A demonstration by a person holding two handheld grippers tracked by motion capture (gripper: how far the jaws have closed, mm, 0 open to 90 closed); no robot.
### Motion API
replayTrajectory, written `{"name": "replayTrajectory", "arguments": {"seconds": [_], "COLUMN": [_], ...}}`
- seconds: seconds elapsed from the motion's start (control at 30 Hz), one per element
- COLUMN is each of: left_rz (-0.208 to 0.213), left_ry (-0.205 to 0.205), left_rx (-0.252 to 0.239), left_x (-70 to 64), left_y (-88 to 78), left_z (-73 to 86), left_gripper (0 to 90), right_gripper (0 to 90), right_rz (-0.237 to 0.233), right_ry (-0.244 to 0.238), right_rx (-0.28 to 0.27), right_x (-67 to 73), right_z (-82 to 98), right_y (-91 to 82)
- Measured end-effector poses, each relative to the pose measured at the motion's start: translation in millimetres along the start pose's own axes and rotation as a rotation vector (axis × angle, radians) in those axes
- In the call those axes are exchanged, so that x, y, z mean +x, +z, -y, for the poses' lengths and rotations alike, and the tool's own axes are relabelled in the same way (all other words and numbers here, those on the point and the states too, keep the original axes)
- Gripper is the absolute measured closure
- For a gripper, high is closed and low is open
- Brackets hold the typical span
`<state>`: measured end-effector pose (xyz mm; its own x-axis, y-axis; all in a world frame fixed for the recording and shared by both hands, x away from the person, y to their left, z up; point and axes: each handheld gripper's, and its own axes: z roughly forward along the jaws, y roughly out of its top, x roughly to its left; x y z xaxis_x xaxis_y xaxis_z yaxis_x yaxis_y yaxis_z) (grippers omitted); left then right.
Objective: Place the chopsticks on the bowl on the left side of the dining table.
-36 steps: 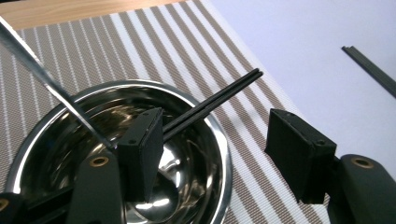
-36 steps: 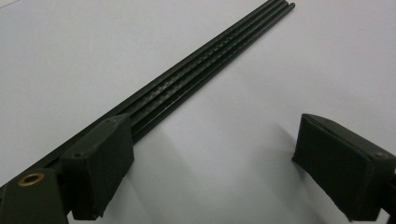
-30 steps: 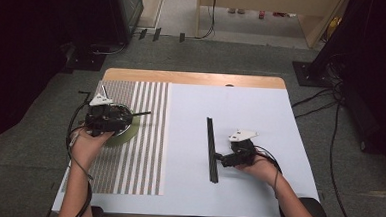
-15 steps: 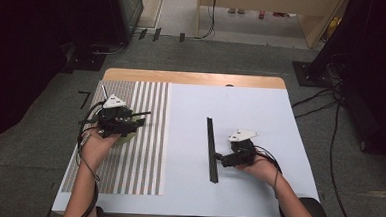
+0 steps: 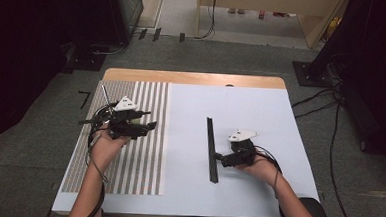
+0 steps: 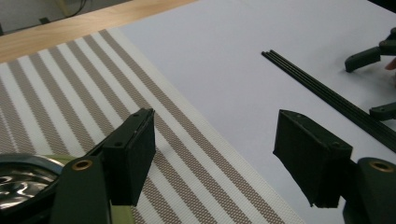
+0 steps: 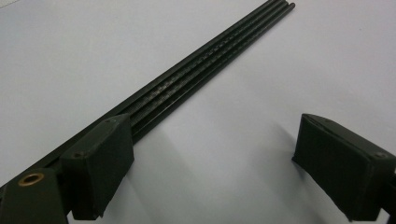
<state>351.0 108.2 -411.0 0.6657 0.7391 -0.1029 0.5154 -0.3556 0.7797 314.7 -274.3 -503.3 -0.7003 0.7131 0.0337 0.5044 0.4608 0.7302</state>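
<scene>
Left claw (image 5: 148, 120) over striped mat (image 5: 148, 161), jaws just been opening, wide apart, nothing between them. Right claw (image 5: 217, 157) open and empty, just beside black rods (image 5: 211, 149) lying on white bench (image 5: 260, 117).

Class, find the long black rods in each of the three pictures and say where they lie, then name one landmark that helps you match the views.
High view: the black rods lie lengthwise at mid-table on the white sheet, just left of the right claw.
Left gripper view: upper right, slanting towards the right edge.
Right gripper view: running from top right down to the left jaw.
Shared landmark: the white sheet.
</scene>
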Motion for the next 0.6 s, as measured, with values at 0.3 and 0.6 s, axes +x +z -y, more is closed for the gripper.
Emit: {"name": "replayTrajectory", "arguments": {"seconds": [0.3, 0.6], "left_rz": [0.031, 0.062], "left_ry": [0.035, 0.072], "left_rx": [0.004, 0.006], "left_x": [-13.8, -26.9], "left_y": [14.1, 25.3], "left_z": [1.0, 1.6], "left_gripper": [27.2, 25.6], "right_gripper": [11.4, 11.4], "right_rz": [0.000, 0.000], "right_ry": [0.000, -0.001], "right_rx": [0.000, 0.000], "right_x": [0.0, 0.0], "right_z": [0.0, 0.0], "right_y": [0.0, 0.0]}}
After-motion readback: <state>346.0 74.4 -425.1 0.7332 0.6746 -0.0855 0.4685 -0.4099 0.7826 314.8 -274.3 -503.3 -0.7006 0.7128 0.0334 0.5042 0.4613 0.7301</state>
